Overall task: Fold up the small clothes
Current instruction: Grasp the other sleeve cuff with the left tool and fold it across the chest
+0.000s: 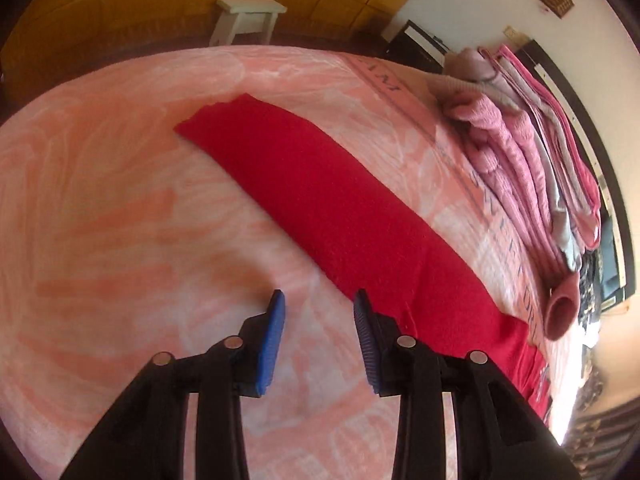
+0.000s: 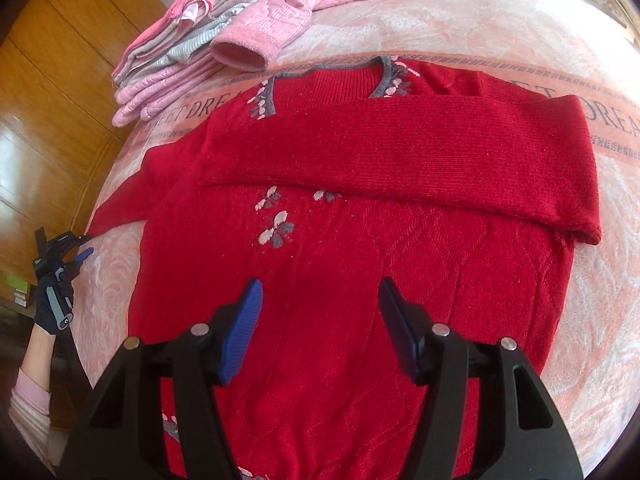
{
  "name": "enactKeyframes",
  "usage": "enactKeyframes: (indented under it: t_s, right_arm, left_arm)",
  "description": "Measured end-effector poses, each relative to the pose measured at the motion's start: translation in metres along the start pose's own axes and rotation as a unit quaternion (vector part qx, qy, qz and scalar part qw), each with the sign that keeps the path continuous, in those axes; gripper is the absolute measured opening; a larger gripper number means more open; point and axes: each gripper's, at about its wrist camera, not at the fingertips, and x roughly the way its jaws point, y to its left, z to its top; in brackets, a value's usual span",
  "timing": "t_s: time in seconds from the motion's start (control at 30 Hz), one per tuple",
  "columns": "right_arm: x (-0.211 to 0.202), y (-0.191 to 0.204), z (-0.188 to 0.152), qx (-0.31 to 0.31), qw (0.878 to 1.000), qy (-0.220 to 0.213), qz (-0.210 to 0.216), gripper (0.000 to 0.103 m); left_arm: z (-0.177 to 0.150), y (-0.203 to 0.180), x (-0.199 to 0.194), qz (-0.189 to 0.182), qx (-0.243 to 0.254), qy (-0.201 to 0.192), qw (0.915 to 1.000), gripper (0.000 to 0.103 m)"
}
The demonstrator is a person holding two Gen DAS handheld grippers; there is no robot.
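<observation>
Right tool (image 2: 320, 312) agape over red sweater (image 2: 360, 272), one sleeve folded across chest

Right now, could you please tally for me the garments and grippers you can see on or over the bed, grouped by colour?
Red: 1, the sweater spread flat on the bed.
Pink: 1 knit top; the folded pile beside it cannot be counted piece by piece.
Blue-padded: 2, the left gripper and the right gripper, both open.
Total: 4, plus the pile.

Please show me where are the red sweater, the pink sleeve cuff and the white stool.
Red sweater (image 2: 360, 280): right wrist view, on the front body below the folded sleeve.
Pink cuff (image 2: 240, 54): right wrist view, on the open end.
White stool (image 1: 250, 12): left wrist view, on the seat.
</observation>
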Motion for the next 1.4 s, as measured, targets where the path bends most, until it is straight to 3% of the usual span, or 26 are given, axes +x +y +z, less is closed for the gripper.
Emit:
enactKeyframes:
  t_s: [0.37, 0.47, 0.5, 0.63, 0.8, 0.97, 1.23, 1.4]
  right_arm:
    - [0.015, 0.002, -0.006, 0.012, 1.0, 0.01, -0.02, 0.06]
    - [0.016, 0.003, -0.008, 0.012, 1.0, 0.01, -0.022, 0.06]
    - [0.016, 0.003, -0.008, 0.014, 1.0, 0.009, -0.021, 0.06]
    - [0.015, 0.0, -0.01, 0.018, 1.0, 0.006, -0.023, 0.06]
    - [0.011, -0.008, -0.014, 0.023, 0.999, 0.005, -0.028, 0.06]
    - [0.008, -0.016, -0.023, 0.023, 0.999, 0.004, -0.038, 0.06]
    - [0.001, -0.033, -0.038, 0.032, 0.999, 0.001, -0.042, 0.06]
    - [-0.005, -0.044, -0.044, 0.037, 0.998, -0.004, -0.042, 0.06]
  left_arm:
    - [0.041, 0.028, 0.031, -0.083, -0.098, -0.022, 0.9914, 0.033]
    - [0.048, 0.029, 0.037, -0.084, -0.103, -0.028, 0.9907, 0.021]
    - [0.05, 0.028, 0.037, -0.08, -0.099, -0.031, 0.9915, 0.011]
    - [0.049, 0.024, 0.032, -0.088, -0.093, -0.051, 0.9904, 0.005]
    - [0.042, -0.007, 0.008, -0.106, -0.038, -0.085, 0.99, 0.004]
    - [0.018, -0.07, -0.015, -0.139, 0.043, -0.093, 0.9849, 0.004]
    - [-0.053, -0.191, -0.024, -0.198, 0.163, -0.068, 0.9641, 0.004]
    - [-0.104, -0.254, -0.019, -0.236, 0.207, -0.035, 0.9487, 0.004]
